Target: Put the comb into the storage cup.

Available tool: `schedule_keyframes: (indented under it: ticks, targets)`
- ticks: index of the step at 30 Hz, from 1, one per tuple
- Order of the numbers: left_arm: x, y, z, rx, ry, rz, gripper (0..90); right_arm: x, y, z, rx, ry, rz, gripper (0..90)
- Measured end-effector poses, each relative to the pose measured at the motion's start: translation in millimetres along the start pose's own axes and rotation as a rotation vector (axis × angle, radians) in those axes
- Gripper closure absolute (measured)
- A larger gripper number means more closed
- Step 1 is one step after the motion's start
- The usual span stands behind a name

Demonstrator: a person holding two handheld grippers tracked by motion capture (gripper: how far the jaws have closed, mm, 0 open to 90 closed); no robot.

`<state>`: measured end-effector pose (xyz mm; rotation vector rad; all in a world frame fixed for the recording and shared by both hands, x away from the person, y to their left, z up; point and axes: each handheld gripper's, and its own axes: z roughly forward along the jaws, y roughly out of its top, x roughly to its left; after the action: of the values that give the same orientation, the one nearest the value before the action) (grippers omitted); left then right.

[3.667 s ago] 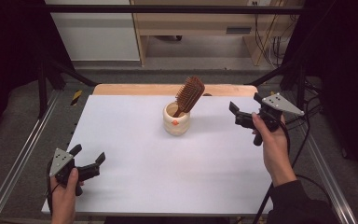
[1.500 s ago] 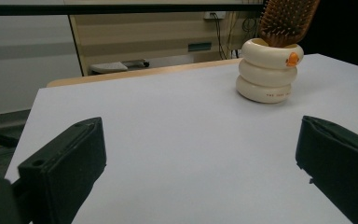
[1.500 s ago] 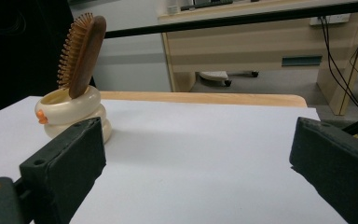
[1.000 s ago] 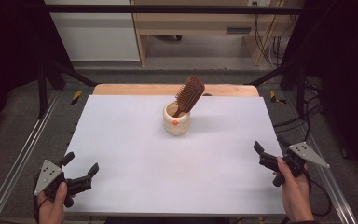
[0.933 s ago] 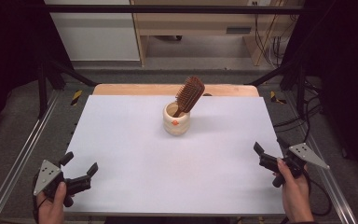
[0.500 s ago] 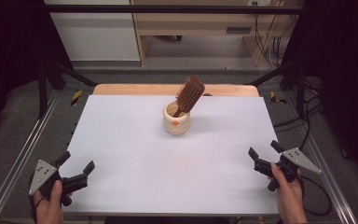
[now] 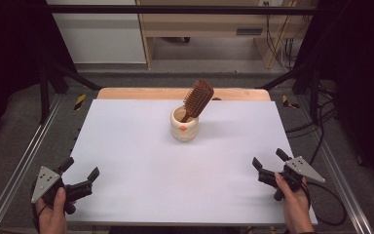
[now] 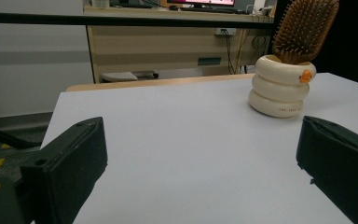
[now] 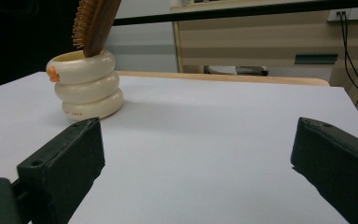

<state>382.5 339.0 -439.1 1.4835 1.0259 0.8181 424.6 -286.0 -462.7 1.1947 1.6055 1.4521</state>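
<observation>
A brown wooden paddle hairbrush [image 7: 197,99] leans in a cream ringed ceramic holder [image 7: 184,125] near the white worktop's [image 7: 141,146] far edge, while left tongs [image 7: 80,178] and right tongs [image 7: 268,165] gape empty at its near corners.

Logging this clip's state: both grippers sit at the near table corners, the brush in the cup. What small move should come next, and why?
Probably none beyond resting. The brush stands tilted in the cup, and both the left gripper and the right gripper are open, empty and far from it, low at the near edge of the table. If work goes on, the right gripper would likely reach forward.
</observation>
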Motion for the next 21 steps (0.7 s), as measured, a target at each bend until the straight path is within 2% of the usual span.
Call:
schedule_keyframes:
  ticks: [9, 15, 21]
  targets:
    - [-2.1, -0.7, 1.8, 0.003, 0.0, 0.016, 2.0, 5.8, -3.1, 3.9, 0.016, 0.024, -0.014, 3.4]
    - [-2.0, -1.6, 2.9, 0.002, -0.001, 0.013, 2.3, 10.1, -4.3, 6.8, 0.022, 0.043, -0.028, 3.3]
    - [-3.2, -2.0, 4.3, -0.002, 0.004, 0.018, 2.4, 12.6, -4.6, 9.5, 0.026, 0.045, -0.042, 2.5]
